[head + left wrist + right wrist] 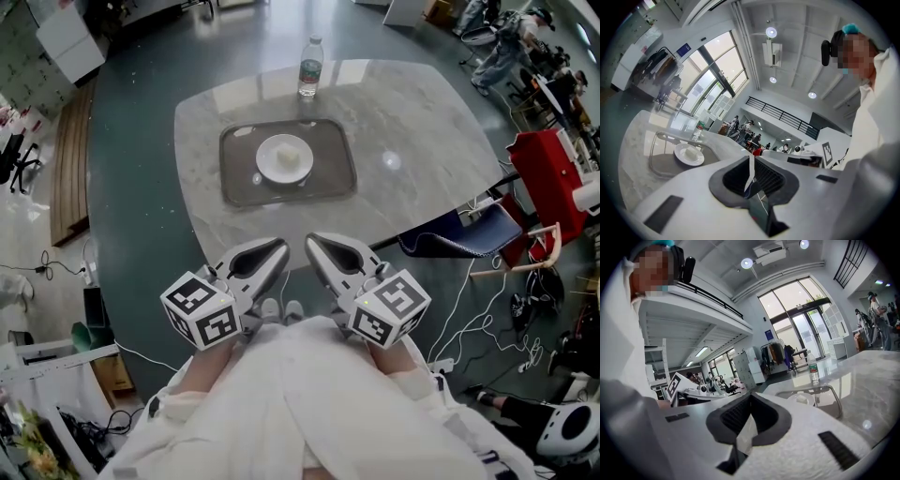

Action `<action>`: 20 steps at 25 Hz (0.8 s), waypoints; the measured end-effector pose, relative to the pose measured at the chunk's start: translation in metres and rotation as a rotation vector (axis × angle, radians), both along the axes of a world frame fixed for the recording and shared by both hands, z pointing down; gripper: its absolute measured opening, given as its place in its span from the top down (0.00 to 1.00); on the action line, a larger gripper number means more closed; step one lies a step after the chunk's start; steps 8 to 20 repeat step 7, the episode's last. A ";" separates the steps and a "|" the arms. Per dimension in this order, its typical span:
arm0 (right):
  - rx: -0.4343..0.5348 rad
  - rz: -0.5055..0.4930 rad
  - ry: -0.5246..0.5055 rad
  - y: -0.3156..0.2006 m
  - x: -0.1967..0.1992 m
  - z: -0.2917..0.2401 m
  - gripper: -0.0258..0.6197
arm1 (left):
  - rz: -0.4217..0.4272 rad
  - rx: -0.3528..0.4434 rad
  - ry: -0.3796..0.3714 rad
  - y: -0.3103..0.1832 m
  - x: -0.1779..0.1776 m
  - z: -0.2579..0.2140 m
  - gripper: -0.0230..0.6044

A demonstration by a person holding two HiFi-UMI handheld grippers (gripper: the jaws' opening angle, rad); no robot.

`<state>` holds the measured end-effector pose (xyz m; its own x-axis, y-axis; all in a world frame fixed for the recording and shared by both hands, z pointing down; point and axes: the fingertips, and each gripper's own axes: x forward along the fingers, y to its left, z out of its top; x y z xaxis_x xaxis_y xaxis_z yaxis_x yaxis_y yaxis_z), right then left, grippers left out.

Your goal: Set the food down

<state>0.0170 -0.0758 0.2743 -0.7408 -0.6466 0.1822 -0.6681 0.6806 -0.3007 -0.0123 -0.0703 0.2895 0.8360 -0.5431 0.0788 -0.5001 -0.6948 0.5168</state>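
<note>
Marble-patterned stone tops the desk [422, 141], and on it I see a grey tray [240, 183] with a white plate [265, 172] at its middle. The food [287, 153], a small pale lump, lies on the plate, roughly at its centre, with neither tool touching it. A bottle [310, 66] with a green label stands upright on the bare stone just beyond the tray's far rim.

Both tools hang over the near edge of the desk, close to the person's body and well apart from the tray. The left tool [279, 249] is clenched on nothing: its own view shows the two dark ribbed pads pressed together along a thin seam, with the plate and bottle off to the left behind them. The right tool [314, 244] is clenched the same way and is just as empty, and its view has the tray and bottle off to the right. From the head view the two tips lean toward each other, near but not touching. Each tool carries its marker cube at the back, the left cube [202, 309] and the right cube [394, 307], just above the person's white coat [309, 412].
</note>
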 end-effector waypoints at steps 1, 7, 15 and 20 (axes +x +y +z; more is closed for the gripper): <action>0.000 0.000 0.001 0.000 0.000 0.000 0.96 | -0.002 -0.001 -0.001 0.001 -0.001 0.000 0.90; 0.001 -0.004 0.006 0.002 -0.004 0.001 0.96 | 0.001 -0.021 -0.023 0.003 -0.002 -0.001 0.90; 0.001 -0.004 0.006 0.002 -0.004 0.001 0.96 | 0.001 -0.021 -0.023 0.003 -0.002 -0.001 0.90; 0.001 -0.004 0.006 0.002 -0.004 0.001 0.96 | 0.001 -0.021 -0.023 0.003 -0.002 -0.001 0.90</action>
